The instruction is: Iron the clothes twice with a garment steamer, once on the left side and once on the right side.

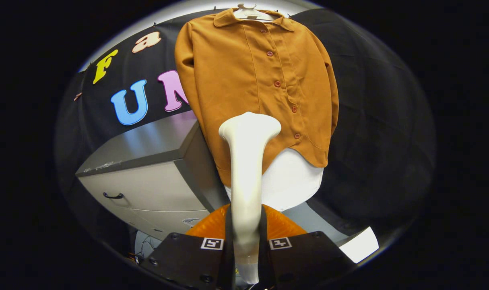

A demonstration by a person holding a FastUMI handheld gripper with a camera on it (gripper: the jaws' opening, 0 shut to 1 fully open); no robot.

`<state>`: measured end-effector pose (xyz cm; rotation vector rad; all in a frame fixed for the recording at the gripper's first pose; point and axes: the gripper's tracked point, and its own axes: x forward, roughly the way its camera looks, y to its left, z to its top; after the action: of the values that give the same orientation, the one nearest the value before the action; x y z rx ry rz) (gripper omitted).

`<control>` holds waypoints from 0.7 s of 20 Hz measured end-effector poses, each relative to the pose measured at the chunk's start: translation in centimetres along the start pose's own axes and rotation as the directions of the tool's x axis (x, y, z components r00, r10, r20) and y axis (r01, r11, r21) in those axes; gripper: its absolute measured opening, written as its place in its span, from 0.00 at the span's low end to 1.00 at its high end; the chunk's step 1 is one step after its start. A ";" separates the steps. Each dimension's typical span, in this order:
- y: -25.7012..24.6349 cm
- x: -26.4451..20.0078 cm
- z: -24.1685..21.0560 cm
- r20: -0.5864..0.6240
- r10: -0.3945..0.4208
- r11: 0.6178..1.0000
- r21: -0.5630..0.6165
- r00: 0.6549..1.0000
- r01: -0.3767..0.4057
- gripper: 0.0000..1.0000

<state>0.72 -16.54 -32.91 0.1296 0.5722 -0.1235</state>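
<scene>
Backdrop: black cloth wall; grey drawer cabinet [147, 177] at the left.
Shirt: rust-brown button shirt [244, 80], matte weave, on a white hanger [250, 11], beyond the tongs.
Steamer: smooth cream garment steamer [246, 161], flared head just short of the hem.
Tongs: tongs [246, 245] clamped on its handle.
Technique: keep the head flat, stroke one side slowly.

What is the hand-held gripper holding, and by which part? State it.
The hand-held gripper is shut on the garment steamer, both fingers pressing its handle near the lower end; its head points toward the brown shirt.
</scene>
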 end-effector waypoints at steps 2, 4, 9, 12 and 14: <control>0.3 -1.4 1.7 0.040 0.012 1.000 -0.005 0.999 -0.012 0.26; 0.7 -3.0 4.4 0.095 0.025 1.000 -0.008 0.995 -0.024 0.26; 1.3 -6.9 12.6 0.266 0.038 0.999 -0.039 0.963 -0.029 0.26; 1.4 -8.9 17.6 0.358 0.050 0.998 -0.041 0.932 -0.038 0.26; 1.3 -10.3 20.6 0.415 0.056 0.998 -0.047 0.908 -0.040 0.26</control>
<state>3.23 -17.60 -9.98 0.0770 0.1427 -0.0890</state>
